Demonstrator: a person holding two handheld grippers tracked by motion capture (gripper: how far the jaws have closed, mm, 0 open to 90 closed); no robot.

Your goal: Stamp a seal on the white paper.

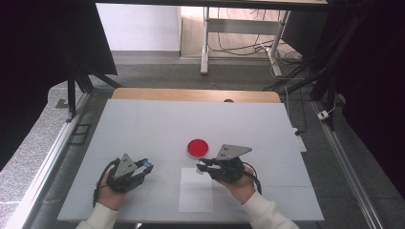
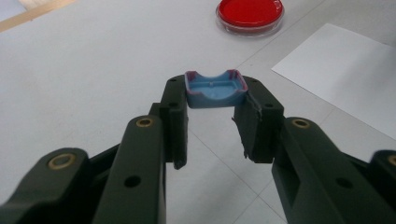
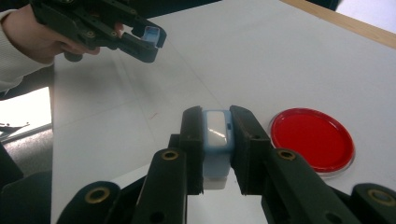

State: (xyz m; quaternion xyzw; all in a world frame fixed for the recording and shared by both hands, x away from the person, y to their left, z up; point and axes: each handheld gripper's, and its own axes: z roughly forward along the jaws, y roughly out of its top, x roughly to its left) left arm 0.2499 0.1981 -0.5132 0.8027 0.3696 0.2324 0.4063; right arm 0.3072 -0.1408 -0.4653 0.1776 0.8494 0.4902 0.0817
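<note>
Item: small blue cap [image 2: 215, 88], clamped between the tips of the left gripper [image 1: 143, 165], held above the table [image 1: 143, 124] near its front-left corner. Item: blue-and-white case [image 3: 217, 135], clenched by the right gripper [image 1: 204, 166] beside the red dish [image 1: 197, 148] and over the white sheet [image 1: 196, 193]. Step in hand, likely: parts separated, hands low, jaws facing inward; next move calls for careful alignment or set-down.
</note>
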